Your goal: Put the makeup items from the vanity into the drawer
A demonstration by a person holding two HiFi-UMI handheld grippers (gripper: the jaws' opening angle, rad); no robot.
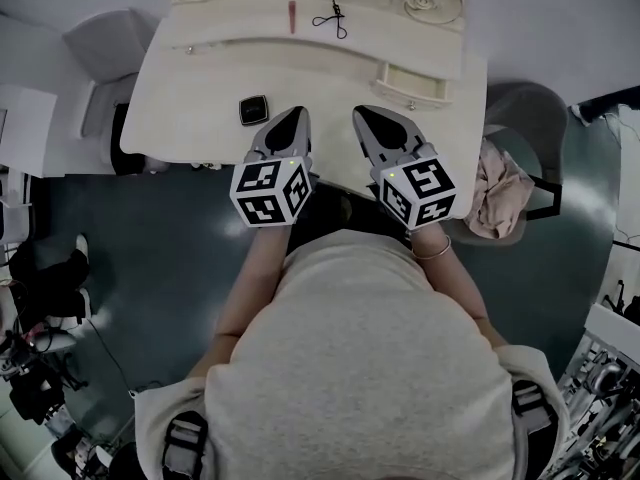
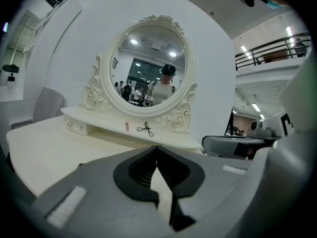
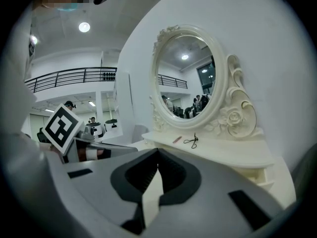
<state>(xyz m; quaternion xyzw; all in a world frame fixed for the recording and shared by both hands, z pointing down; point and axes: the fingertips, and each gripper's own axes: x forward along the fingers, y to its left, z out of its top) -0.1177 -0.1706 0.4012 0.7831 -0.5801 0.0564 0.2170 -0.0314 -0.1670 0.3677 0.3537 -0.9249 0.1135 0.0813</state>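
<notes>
On the cream vanity a small black compact lies near the front edge, just left of my left gripper. A thin red stick and a black eyelash curler rest on the raised shelf under the mirror; the left gripper view also shows the stick and the curler. A small drawer at the shelf's right end stands pulled out. My right gripper hovers over the table front, right of the left one. Both are shut and hold nothing: left gripper, right gripper.
The oval mirror with carved roses rises behind the shelf. A chair with a pinkish cloth stands right of the vanity, a grey chair to its left. A second small drawer with a knob sits at the shelf's left end.
</notes>
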